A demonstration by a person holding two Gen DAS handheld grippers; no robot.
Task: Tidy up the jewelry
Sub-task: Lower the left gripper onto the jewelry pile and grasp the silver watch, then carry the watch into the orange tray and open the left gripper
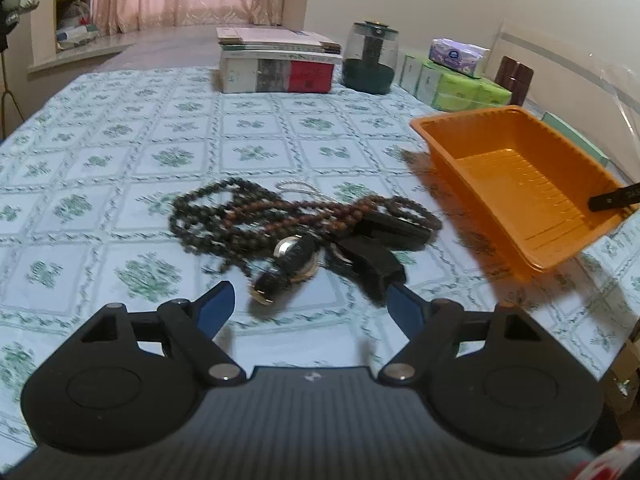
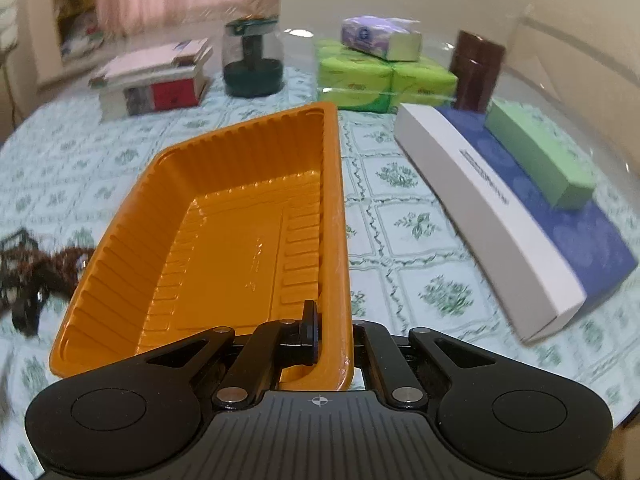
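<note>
Nearest in the right wrist view, the right gripper (image 2: 332,328) is pressed together on the near wall of the orange plastic tray (image 2: 224,216) — one finger inside the wall, the other outside. Pinching the rim like this lets one hand carry the whole tray, and in the left wrist view the tray hangs tilted above its own shadow, so it looks lifted off the tablecloth (image 1: 120,152), probably to bring it closer to the jewelry.

The left gripper (image 1: 310,302) is spread wide with nothing between its blue pads, pointing down at the pile just ahead of it, which suggests it is poised for a pick. Closest to it lie a gold-rimmed watch with a dark strap (image 1: 290,260) and a black clip-like piece (image 1: 372,268) — what that is I cannot tell. Behind them, tangled together, sit the dark bead strands (image 1: 224,216) and reddish-brown ones, all on the cloth and none yet in the tray.

Farther back, along the table's far edge and clear of the work, stand a stack of books (image 1: 276,60), a glass jar with a dark base (image 1: 370,60) and green tissue packs (image 1: 452,84).
</note>
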